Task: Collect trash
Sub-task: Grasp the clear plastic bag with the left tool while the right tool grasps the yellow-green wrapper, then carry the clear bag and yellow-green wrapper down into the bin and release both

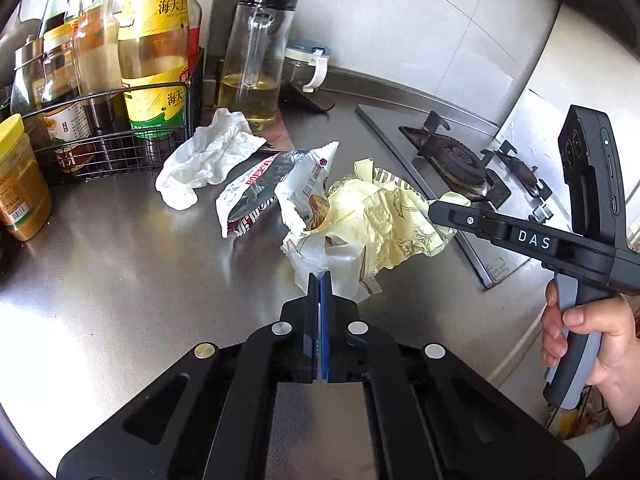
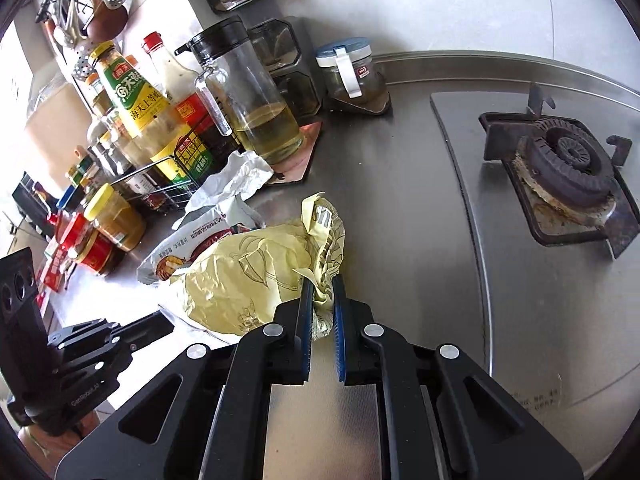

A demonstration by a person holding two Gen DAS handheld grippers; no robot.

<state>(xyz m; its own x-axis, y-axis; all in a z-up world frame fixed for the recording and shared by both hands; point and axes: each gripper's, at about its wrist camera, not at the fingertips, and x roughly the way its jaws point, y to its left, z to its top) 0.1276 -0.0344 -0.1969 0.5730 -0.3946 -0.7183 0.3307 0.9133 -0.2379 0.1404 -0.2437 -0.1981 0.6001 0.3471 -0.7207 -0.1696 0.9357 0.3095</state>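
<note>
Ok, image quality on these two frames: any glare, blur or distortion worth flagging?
Left wrist view: strong glare whitens the steel counter at lower left; fisheye bends the bottles inward; trash stays sharp. Right wrist view: the far left is overexposed, straight edges around the stove curve, black corners vignette; no motion blur.

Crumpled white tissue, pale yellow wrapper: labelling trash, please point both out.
Crumpled white tissue (image 1: 200,162): left wrist view, middle of its folds.
Pale yellow wrapper (image 2: 244,276): right wrist view, its broad creased face.

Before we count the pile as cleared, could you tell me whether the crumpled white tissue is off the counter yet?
No, the white tissue lies on the steel counter beside the wire rack, with neither gripper touching it.
</note>
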